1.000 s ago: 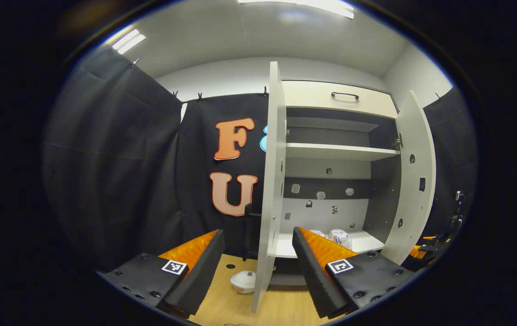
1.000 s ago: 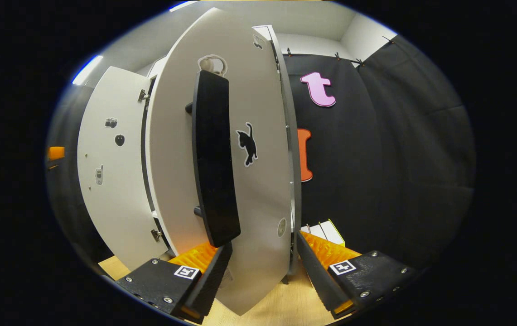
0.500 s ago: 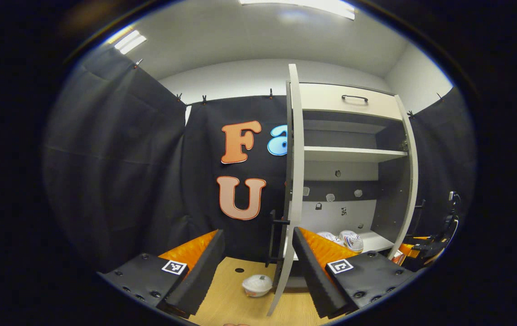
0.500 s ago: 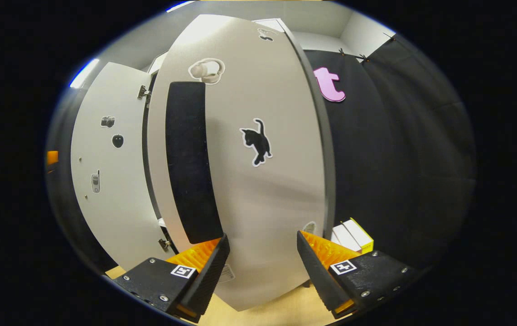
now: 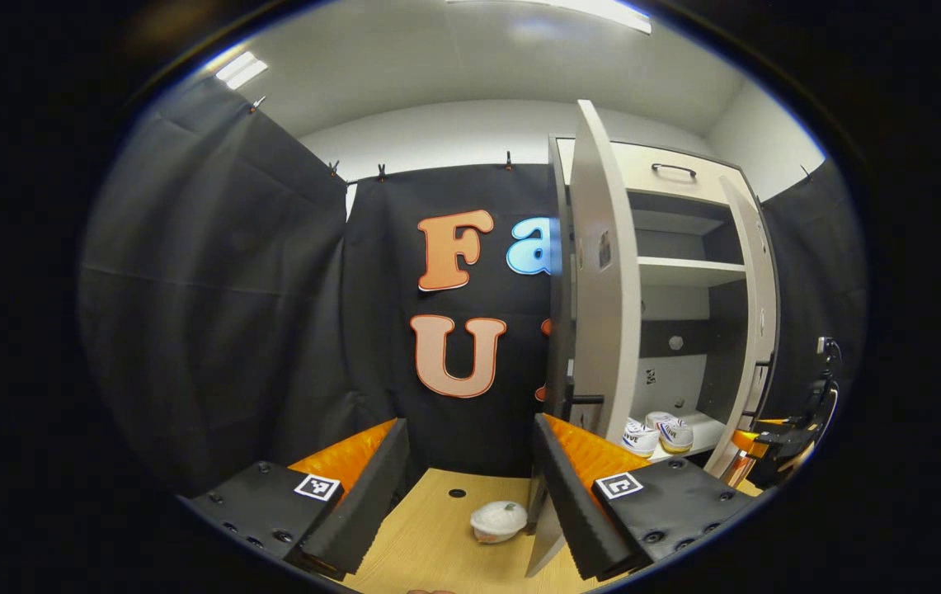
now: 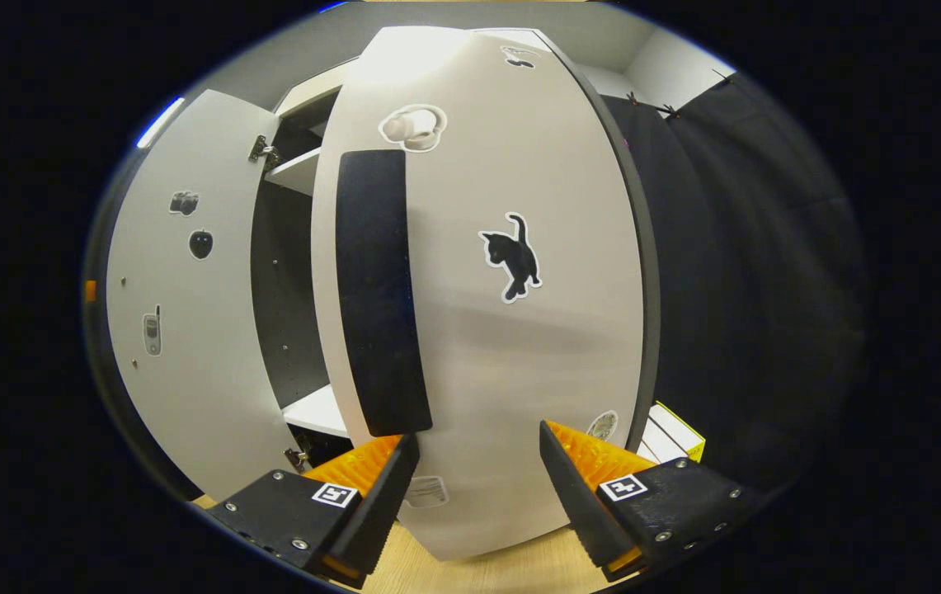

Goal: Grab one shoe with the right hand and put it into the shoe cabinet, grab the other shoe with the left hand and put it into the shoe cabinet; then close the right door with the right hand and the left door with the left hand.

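My left gripper [image 5: 470, 495] spread wide beside the left door [image 5: 598, 330], both shoes [image 5: 656, 435] on the cabinet's bottom shelf, my right gripper [image 6: 478, 487] spread against the right door [image 6: 511, 346]

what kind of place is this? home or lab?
Likely a staged recording booth, not a home: black cloth walls clipped up around a white shoe cabinet, shoes on its bottom shelf, wooden floor.

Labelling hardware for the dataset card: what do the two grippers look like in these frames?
Both look alike. The left gripper and right gripper each have two wedge-shaped fingers with ridged inner faces, mounted on black plates with visible screws. Each plate carries a small square black-and-white fiducial tag.
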Action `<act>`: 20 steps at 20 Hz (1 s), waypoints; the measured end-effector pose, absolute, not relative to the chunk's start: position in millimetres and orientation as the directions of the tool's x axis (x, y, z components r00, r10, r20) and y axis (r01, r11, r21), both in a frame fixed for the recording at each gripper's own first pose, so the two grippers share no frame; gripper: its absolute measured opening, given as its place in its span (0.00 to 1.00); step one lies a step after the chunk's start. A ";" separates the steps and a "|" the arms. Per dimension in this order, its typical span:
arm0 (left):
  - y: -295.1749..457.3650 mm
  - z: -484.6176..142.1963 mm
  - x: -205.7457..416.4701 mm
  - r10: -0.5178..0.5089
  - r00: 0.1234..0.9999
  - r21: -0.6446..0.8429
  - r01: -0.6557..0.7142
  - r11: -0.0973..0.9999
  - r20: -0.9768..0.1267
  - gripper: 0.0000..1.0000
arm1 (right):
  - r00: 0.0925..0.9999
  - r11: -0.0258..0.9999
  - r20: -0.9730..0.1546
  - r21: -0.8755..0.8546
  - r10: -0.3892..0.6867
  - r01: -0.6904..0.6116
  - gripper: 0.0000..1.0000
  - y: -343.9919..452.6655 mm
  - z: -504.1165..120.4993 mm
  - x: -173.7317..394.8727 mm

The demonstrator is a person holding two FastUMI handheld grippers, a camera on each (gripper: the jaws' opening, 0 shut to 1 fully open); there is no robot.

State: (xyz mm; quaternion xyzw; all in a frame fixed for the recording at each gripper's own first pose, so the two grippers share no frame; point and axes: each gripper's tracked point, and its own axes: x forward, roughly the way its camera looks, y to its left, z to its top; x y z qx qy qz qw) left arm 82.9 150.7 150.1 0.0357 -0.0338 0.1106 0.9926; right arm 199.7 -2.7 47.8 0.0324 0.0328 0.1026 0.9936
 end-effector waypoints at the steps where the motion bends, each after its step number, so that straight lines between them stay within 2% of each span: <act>1: 155.3 147.1 85.7 0.210 0.975 0.058 -0.214 0.975 0.068 0.97 | 0.979 0.979 -0.061 0.077 0.196 -0.191 0.91 -1.0 46.0 203.4; 13: 184.4 108.4 120.9 0.134 0.991 0.052 -0.134 0.990 0.005 0.96 | 0.996 0.996 -0.048 0.052 0.070 -0.067 0.91 5.8 46.9 214.9; 20: 185.3 63.0 136.0 0.087 0.995 0.041 -0.086 0.995 -0.043 0.96 | 0.997 0.999 -0.065 0.019 0.029 -0.028 0.91 11.5 43.5 217.3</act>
